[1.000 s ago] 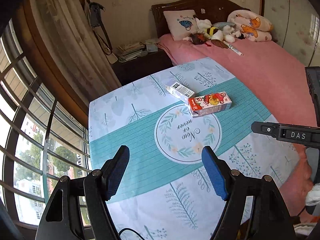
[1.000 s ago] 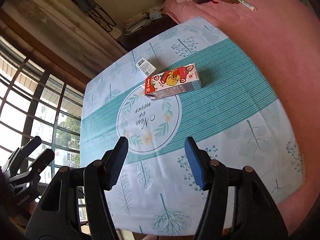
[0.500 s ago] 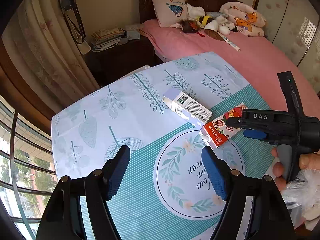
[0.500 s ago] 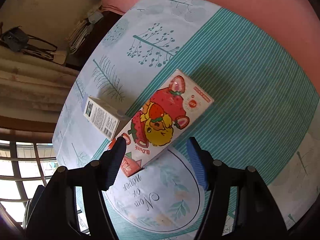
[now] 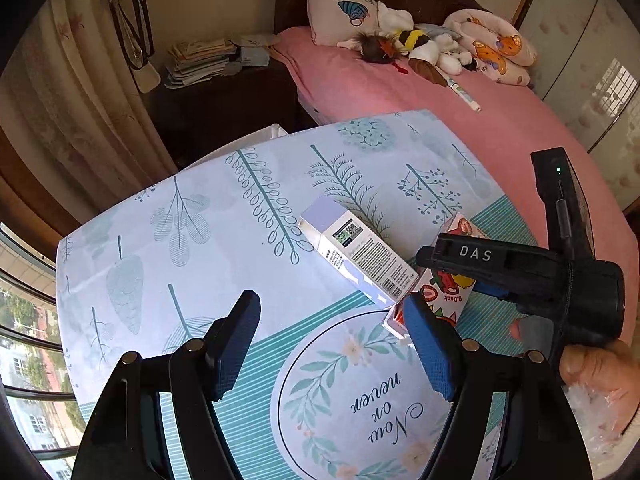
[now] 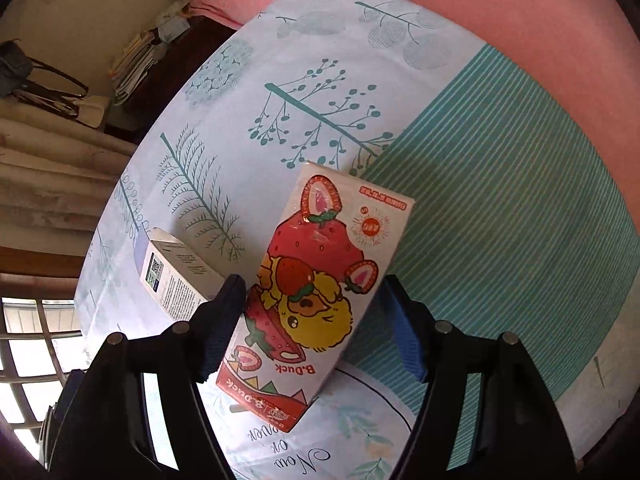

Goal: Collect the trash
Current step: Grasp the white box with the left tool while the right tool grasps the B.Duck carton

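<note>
In the right wrist view, the right gripper is seen spread wide around the B.Duck strawberry carton, lying flat at centre frame on the leaf-print tablecloth; contact cannot be told. The white barcode box is seen touching it. The left gripper is held wide apart, with nothing between its fingers.

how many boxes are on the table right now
2. The strawberry B.Duck box lies on the tablecloth between the open fingers of the right tool. The white barcode box lies right beside it, on the window side. None looks hidden.
</note>
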Available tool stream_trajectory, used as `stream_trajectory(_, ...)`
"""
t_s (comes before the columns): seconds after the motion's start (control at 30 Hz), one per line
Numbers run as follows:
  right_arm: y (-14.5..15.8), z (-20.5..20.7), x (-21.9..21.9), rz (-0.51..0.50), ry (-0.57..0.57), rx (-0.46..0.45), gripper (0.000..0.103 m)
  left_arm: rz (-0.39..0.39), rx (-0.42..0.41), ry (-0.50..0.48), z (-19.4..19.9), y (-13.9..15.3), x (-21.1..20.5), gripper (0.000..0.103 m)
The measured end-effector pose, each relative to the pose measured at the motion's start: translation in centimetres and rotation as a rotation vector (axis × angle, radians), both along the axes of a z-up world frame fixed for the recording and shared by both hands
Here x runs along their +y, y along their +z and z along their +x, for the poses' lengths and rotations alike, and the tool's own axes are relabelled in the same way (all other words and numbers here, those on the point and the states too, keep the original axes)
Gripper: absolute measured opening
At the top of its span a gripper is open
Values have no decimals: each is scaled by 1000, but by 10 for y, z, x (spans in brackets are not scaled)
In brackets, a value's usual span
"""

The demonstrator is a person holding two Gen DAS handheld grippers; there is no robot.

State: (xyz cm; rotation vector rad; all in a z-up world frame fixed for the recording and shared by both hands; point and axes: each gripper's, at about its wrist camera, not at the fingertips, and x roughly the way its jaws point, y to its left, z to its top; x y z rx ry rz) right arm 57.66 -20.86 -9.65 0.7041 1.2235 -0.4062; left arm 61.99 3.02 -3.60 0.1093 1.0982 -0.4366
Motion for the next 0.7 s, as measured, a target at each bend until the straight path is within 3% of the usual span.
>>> stream_trajectory(0.13,3,0,5,-84,52,14,60,-20,36,23,13,-9,-8,76)
stream_trajectory(0.43,6,-20,-23,-95,52,-19,58,-19,108,75,40,-41,-45,76)
stream_trajectory(0.7,10,-54,-35,-65,39,-31,56,79,178,168,65,-82,-75,76)
